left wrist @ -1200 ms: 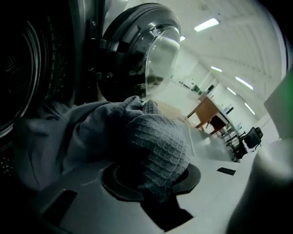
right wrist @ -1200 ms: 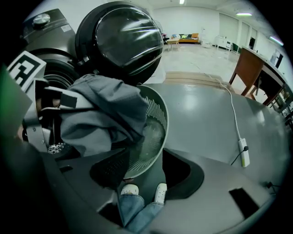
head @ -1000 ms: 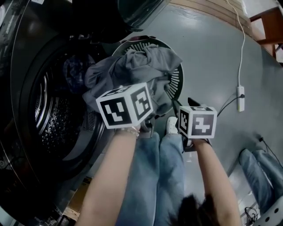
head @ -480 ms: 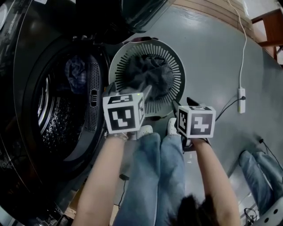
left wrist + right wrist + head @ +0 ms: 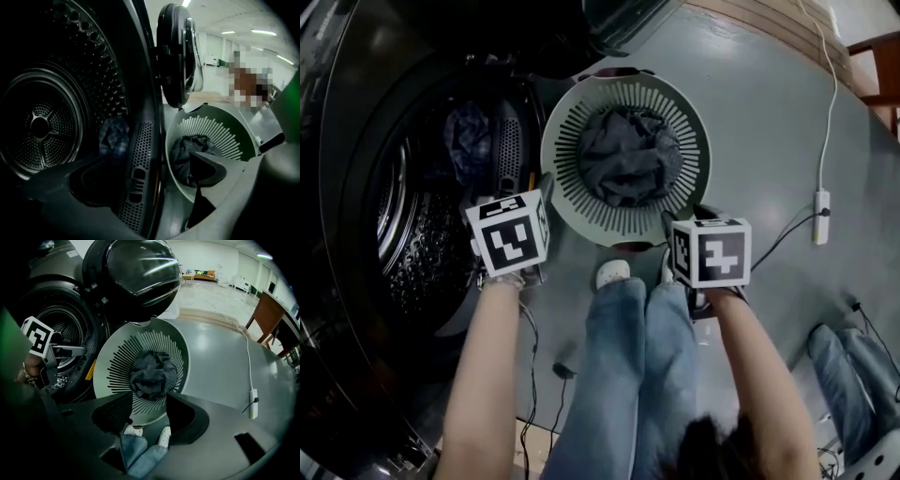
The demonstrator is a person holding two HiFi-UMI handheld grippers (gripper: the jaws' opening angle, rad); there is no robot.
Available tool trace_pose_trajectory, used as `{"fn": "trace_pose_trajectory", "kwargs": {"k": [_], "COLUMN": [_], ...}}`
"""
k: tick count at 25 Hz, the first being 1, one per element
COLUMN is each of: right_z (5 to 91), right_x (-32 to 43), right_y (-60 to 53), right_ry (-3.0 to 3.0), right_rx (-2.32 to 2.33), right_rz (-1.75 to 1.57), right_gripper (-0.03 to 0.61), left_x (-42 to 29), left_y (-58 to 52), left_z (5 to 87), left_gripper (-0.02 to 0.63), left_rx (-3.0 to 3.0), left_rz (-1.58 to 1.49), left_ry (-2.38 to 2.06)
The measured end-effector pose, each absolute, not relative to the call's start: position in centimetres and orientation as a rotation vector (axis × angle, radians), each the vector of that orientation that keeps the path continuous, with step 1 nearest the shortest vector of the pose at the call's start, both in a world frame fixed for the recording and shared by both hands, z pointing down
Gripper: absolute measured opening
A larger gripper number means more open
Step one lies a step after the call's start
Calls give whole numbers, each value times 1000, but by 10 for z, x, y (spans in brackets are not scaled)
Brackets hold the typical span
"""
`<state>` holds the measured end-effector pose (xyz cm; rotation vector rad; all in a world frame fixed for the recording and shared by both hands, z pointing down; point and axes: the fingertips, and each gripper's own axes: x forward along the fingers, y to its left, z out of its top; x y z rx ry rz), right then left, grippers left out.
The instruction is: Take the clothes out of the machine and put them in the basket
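Legible markings are limited to the black-and-white square markers on the two cubes, one per gripper; small print on the machine (image 5: 356,187) is too dark to read. One round, pale slatted basket (image 5: 689,141) stands on the grey floor with its mouth upward, just beside the machine's opening and below its one open door (image 5: 133,273). One grey garment (image 5: 628,155) lies in the middle of the basket, crumpled into a rough mound with no clear long axis. One blue checked garment (image 5: 472,131) is bunched just inside the drum opening, near the perforated front rim. The left gripper (image 5: 150,164) points down towards the gap between drum and basket; its jaws stand wide apart and hold nothing. The right gripper (image 5: 149,404) hangs over the near edge of the basket, pointing steeply down, with its jaws parted and nothing clamped; the person's two white shoes (image 5: 612,274) and jeans show through the gap. One white cable (image 5: 821,202) with an inline block runs across the floor to the right, well apart from the basket.
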<state>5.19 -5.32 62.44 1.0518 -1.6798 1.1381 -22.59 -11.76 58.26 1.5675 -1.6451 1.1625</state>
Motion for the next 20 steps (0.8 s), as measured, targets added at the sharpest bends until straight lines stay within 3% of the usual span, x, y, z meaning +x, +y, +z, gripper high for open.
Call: {"fn": "trace_pose_trajectory", "kwargs": {"k": [10,15,20], "right_z": [616,612,612], "right_x": [-4,-11,-17], "right_y": [-75,-103,-117], "right_ry": [-1781,-1772,-1805], "right_rx": [880,861,801], "right_rz": [1037,1026,964], "right_gripper": [224,224,224], "left_x": [-324,-372,-386], "left_y": [-163,-149,-168], "left_z": [557,580,605], "left_gripper": [489,491,491], "left_rx": [1374,1080,1088], "left_rz": [1172,1060,1210], "left_ry": [-2119,-2122,-2009]}}
